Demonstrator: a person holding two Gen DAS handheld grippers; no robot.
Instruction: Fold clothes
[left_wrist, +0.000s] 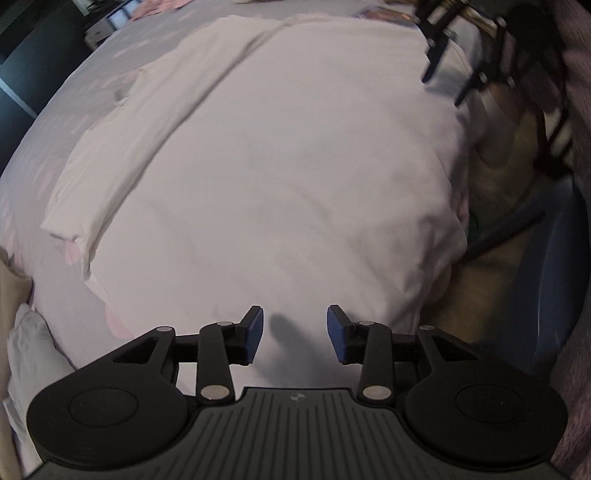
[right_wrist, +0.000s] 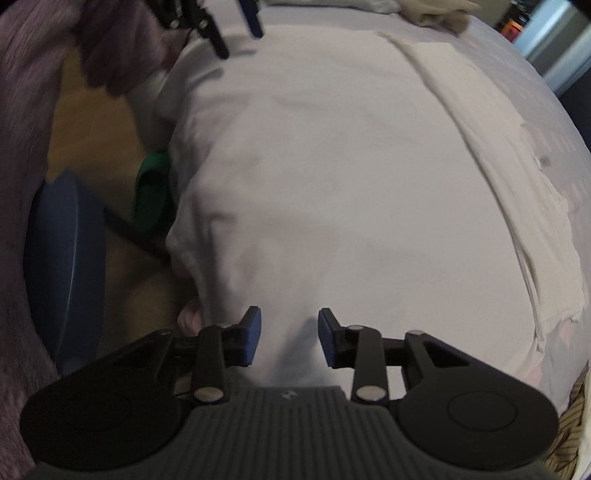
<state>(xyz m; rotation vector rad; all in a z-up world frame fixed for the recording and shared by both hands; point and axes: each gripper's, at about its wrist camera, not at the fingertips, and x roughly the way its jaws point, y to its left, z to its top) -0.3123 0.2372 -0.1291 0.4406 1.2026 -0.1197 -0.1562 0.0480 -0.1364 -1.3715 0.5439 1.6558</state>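
A white garment (left_wrist: 277, 147) (right_wrist: 332, 166) lies spread flat on a pale lavender bed, with one side folded over along a long crease (left_wrist: 207, 92) (right_wrist: 480, 155). My left gripper (left_wrist: 295, 321) hovers over the garment's near edge, its blue pads (left_wrist: 255, 332) apart with nothing between them. My right gripper (right_wrist: 290, 321) hangs over another part of the same edge, also open and empty, with only cloth under its blue pads (right_wrist: 251, 332). Each gripper shows in the other's view, far off at the top (left_wrist: 443, 55) (right_wrist: 221, 29).
The bed's side edge drops to a wooden floor (left_wrist: 498, 192) with a blue rounded object (right_wrist: 62, 258) (left_wrist: 554, 277) and something green (right_wrist: 151, 192). Fuzzy purple sleeves (right_wrist: 26, 110) (left_wrist: 576, 92) frame the views. Other cloths lie at the bed's margins (right_wrist: 436, 11) (left_wrist: 29, 350).
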